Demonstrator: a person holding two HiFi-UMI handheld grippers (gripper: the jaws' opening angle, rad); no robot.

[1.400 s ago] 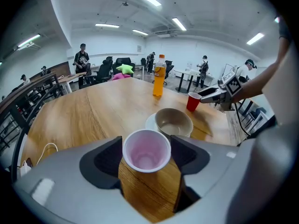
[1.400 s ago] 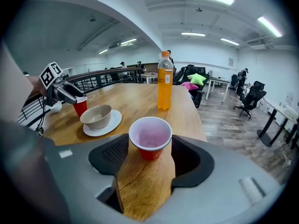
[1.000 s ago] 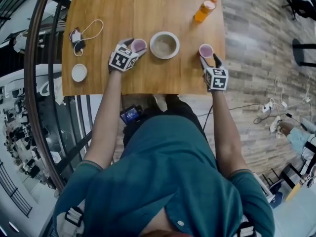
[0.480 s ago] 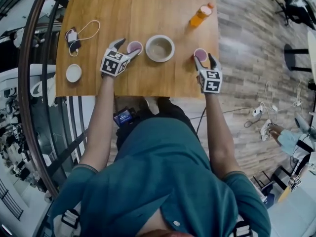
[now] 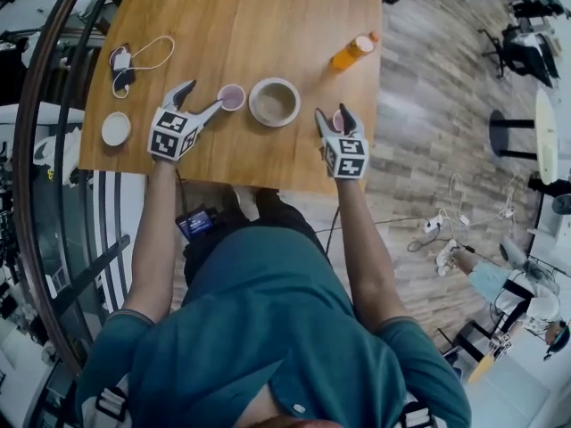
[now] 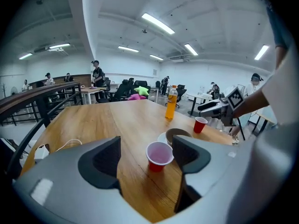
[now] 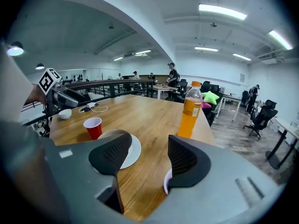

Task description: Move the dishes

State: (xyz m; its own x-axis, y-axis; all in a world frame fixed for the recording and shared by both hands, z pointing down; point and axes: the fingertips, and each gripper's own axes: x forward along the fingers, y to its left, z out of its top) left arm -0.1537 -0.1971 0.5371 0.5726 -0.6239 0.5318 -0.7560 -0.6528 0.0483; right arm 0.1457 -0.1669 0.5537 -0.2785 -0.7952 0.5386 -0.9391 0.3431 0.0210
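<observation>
Left tool [image 5: 203,96], jaws just opened and empty, hangs short of a red cup [image 5: 231,96] on the wooden surface [image 5: 268,25]; right tool [image 5: 332,114] gapes beside another cup [image 7: 167,180].

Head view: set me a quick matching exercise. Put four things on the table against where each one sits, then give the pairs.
Things:
1. orange bottle
2. small white bowl
3. brown bowl
4. white charger and cable

Places:
A. near-left corner of the table
B. between the two red cups
C. by the right edge, on the far side
D. left side, beyond the small white bowl

Pairs: 1-C; 2-A; 3-B; 4-D
</observation>
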